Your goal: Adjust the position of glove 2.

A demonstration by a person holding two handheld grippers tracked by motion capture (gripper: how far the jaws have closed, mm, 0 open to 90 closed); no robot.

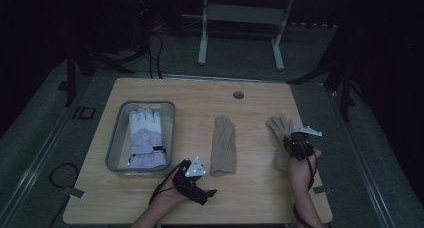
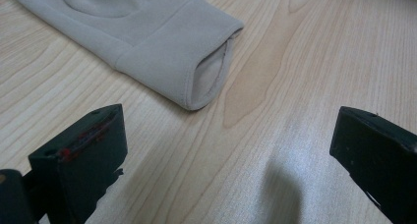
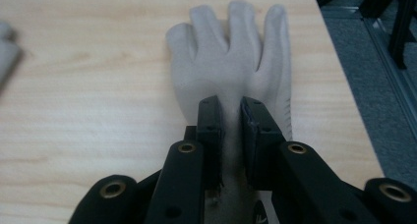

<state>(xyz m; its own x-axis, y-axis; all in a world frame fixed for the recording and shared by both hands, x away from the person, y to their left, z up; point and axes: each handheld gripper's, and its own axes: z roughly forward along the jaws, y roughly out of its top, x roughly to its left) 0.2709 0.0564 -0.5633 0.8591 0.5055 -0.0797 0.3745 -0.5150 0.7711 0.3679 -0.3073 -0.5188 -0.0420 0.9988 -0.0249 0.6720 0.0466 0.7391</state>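
Observation:
Two beige gloves lie flat on the wooden table (image 1: 250, 108). The right beige glove (image 1: 279, 125) (image 3: 231, 62) has its fingers pointing away from me, and my right gripper (image 1: 296, 142) (image 3: 232, 111) is shut on a pinched fold of its fabric just below the fingers. The middle beige glove (image 1: 223, 145) (image 2: 147, 37) lies with its open cuff toward the front edge. Near that cuff my left gripper (image 1: 209, 185) (image 2: 226, 150) rests low over the table, jaws wide open with only bare wood between them.
A clear plastic bin (image 1: 114, 138) at the left of the table holds a white and lilac padded glove (image 1: 145, 138). A round cable hole (image 1: 238, 94) sits near the far edge. The right glove lies close to the table's right edge.

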